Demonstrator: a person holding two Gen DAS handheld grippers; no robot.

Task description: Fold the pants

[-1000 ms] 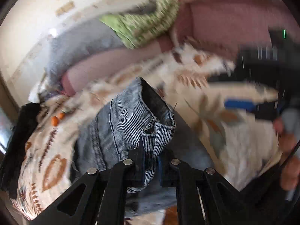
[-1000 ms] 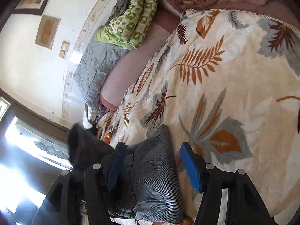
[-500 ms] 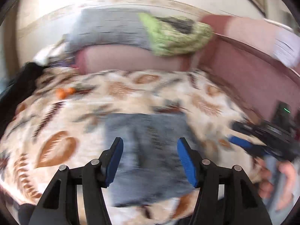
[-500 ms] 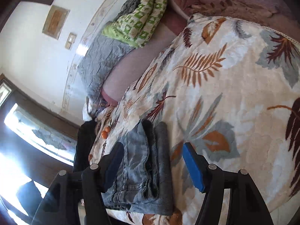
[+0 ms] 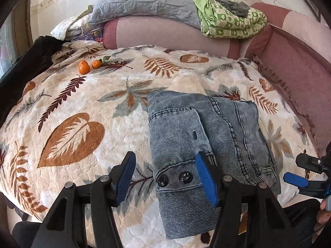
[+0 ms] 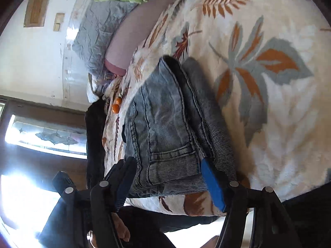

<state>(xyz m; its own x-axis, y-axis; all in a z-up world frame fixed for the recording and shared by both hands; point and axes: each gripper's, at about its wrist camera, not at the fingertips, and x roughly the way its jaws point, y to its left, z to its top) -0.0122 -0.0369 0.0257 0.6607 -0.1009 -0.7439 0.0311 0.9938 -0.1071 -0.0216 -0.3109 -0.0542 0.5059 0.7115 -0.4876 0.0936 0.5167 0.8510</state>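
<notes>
Folded pants [image 5: 209,136] lie near blanket's [image 5: 82,107] front edge. Left gripper [image 5: 165,177] fingers spread, empty. Right gripper [image 6: 169,179] likewise spread, empty.

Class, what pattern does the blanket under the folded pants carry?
The blanket is cream with orange, brown and grey leaf prints, clearest in the left wrist view.

Faded blue denim pants [image 5: 209,136], folded into a compact stack, waistband buttons up, lying flat on bed

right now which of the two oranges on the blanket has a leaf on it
The right-hand orange, the smaller one: a green leaf sticks out beside it. The larger orange to its left shows none.
</notes>
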